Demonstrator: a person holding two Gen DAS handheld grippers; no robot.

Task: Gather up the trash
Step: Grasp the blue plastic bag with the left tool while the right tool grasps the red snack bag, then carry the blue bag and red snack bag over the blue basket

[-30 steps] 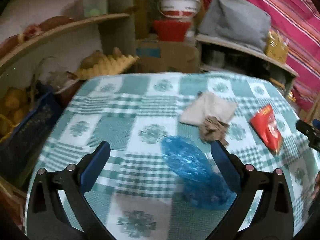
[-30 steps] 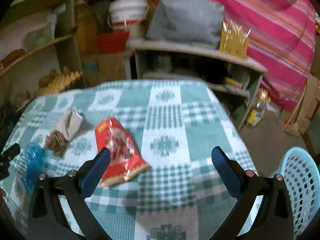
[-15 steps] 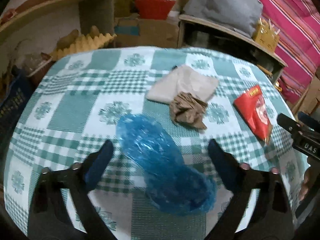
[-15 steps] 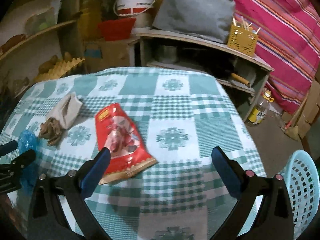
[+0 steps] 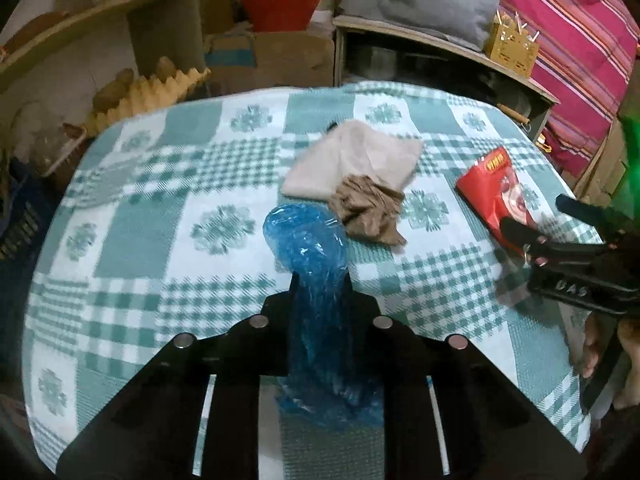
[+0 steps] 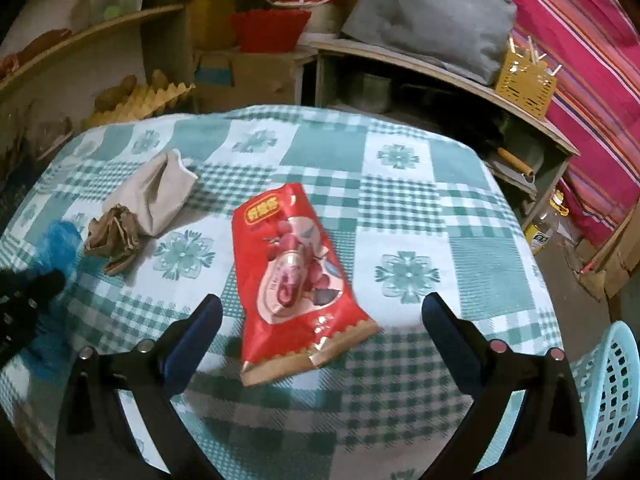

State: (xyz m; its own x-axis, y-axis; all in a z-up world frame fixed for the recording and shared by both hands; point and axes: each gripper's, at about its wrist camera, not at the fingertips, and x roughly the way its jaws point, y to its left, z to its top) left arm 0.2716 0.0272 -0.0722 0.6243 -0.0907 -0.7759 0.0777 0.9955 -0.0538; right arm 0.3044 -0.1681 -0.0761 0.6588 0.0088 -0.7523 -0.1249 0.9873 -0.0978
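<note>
Left tongs (image 5: 320, 286) just closed, pinching blue plastic bag (image 5: 308, 248) at mid-length, bag lying on checked desk cloth (image 5: 140, 240). Just beyond bag: crumpled brown paper (image 5: 368, 210), touching beige pouch (image 5: 352, 160). Right tongs (image 6: 322, 314) spread wide, nothing gripped, poised over lower end of red snack packet (image 6: 292, 276) lying flat on cloth. Light blue basket (image 6: 612, 396) off desk edge, at right.

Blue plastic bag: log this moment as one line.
left gripper: jaws just closed on blue plastic bag | right gripper: open over red snack packet | basket: beside table
</note>
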